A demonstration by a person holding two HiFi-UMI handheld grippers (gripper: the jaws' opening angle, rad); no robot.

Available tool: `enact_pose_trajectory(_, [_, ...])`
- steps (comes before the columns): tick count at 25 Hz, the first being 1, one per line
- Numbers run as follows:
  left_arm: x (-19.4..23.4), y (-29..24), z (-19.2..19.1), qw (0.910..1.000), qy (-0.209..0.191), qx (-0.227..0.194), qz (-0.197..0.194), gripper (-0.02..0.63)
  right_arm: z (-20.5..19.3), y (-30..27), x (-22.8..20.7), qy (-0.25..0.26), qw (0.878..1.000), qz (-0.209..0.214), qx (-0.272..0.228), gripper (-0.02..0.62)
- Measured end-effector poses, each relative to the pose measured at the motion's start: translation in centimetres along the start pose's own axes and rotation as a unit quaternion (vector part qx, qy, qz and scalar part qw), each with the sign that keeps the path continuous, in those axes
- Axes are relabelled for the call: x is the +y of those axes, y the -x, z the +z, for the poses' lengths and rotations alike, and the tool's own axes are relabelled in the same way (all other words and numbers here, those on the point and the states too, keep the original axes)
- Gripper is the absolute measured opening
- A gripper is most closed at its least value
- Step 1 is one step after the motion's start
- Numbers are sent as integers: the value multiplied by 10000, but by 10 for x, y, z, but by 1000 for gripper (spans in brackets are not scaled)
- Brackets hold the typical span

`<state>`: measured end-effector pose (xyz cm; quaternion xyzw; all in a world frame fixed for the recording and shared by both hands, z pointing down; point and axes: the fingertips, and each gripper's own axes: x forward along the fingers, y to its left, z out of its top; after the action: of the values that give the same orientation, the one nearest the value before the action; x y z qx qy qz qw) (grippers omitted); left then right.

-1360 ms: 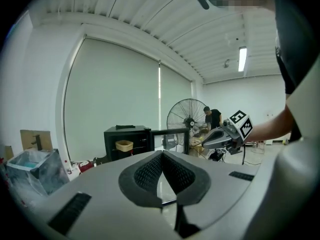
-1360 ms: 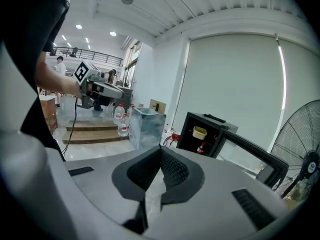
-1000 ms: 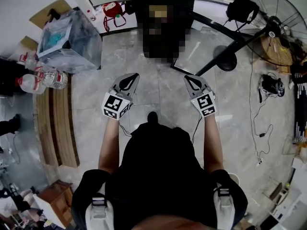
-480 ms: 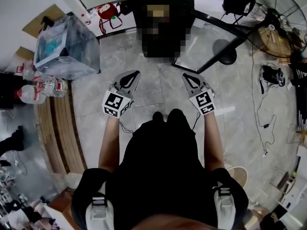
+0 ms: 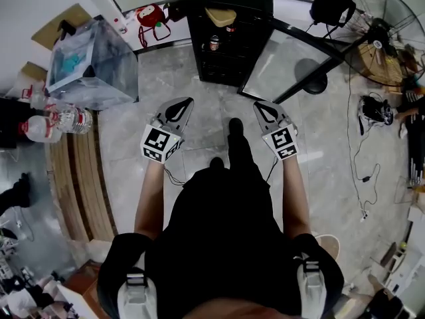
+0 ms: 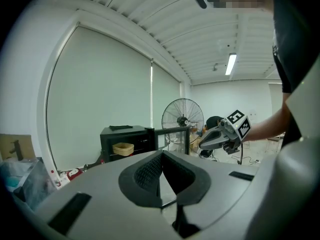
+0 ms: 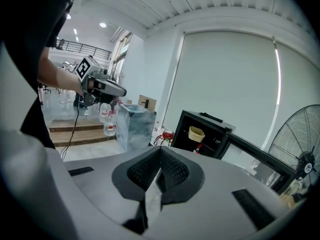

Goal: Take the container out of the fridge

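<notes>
A small black fridge (image 5: pixel 229 35) stands on the floor ahead, its glass door (image 5: pixel 282 58) swung open to the right. A beige container (image 5: pixel 221 15) sits on its top shelf, with a can (image 5: pixel 214 43) on the shelf below. My left gripper (image 5: pixel 188 102) and right gripper (image 5: pixel 257 106) are held side by side short of the fridge, both shut and empty. The left gripper view shows the container (image 6: pixel 123 149) beyond my shut left gripper (image 6: pixel 161 154). The right gripper view shows the container (image 7: pixel 196 133) far past my shut right gripper (image 7: pixel 160 151).
A plastic-wrapped box (image 5: pixel 93 58) and water bottles (image 5: pixel 56 119) stand at the left beside wooden steps (image 5: pixel 80 178). A big floor fan (image 5: pixel 378 25) and loose cables (image 5: pixel 362 171) lie at the right. The person's foot (image 5: pixel 236 128) reaches forward between the grippers.
The person has stepped forward, and one foot now shows between the grippers. The fridge sits a little nearer. Both grippers keep their places and stay shut.
</notes>
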<state>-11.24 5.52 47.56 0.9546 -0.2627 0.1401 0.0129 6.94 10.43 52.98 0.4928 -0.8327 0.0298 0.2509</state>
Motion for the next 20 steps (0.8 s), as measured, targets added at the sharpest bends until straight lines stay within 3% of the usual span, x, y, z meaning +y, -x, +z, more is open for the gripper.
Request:
enact_pose_trajectory(11, [9, -13, 2, 9998, -23, 39, 191, 17, 1, -20, -20, 102, 9998, 186, -57, -3])
enact_pose_trajectory(20, [55, -64, 8, 9983, 76, 199, 552, 17, 7, -79, -82, 188, 9987, 468, -118, -3])
